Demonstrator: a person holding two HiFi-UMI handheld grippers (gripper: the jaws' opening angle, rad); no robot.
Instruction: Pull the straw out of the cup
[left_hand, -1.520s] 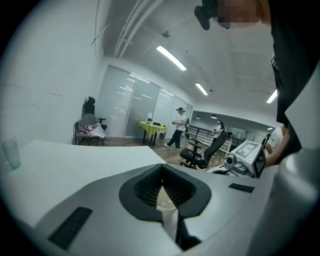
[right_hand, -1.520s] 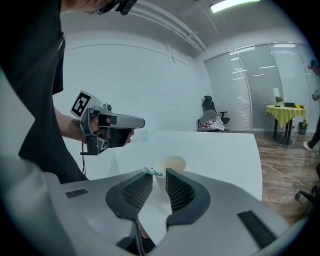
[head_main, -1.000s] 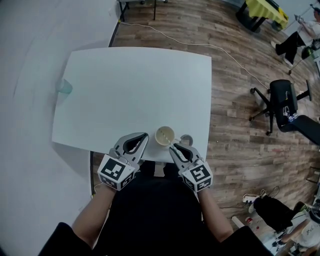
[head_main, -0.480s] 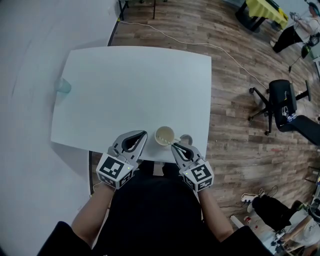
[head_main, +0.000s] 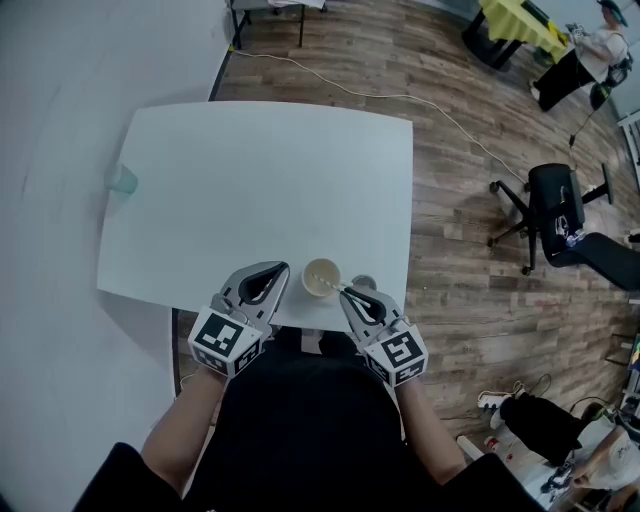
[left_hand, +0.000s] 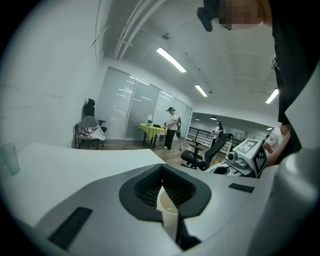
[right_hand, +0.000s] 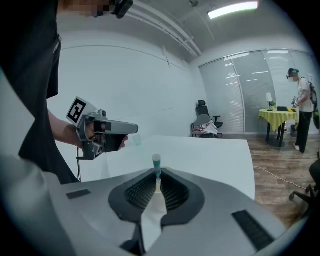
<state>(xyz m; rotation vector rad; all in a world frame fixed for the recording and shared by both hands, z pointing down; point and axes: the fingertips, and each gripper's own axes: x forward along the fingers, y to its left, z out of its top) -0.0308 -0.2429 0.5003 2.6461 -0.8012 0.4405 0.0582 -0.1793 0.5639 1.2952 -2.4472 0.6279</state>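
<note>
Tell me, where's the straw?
Head view: the straw leans from the cup at the table's near edge, its top pinched in the right gripper.

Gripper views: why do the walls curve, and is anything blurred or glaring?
Left gripper view: the wide-angle lens bows the room, corners go dark, ceiling lights glare white. Right gripper view: same bowing; the straw looks sharp. Head view: the table edges bulge outward.

The person is wearing a black top (head_main: 300, 425) that is filling the lower middle of the head view, with dark sleeves (head_main: 108, 480) showing in the bottom corners. The left gripper (head_main: 283, 269) and right gripper (head_main: 346, 293) are showing grey shells, black ribbed jaw linings and white cubes bearing black square markers.
</note>
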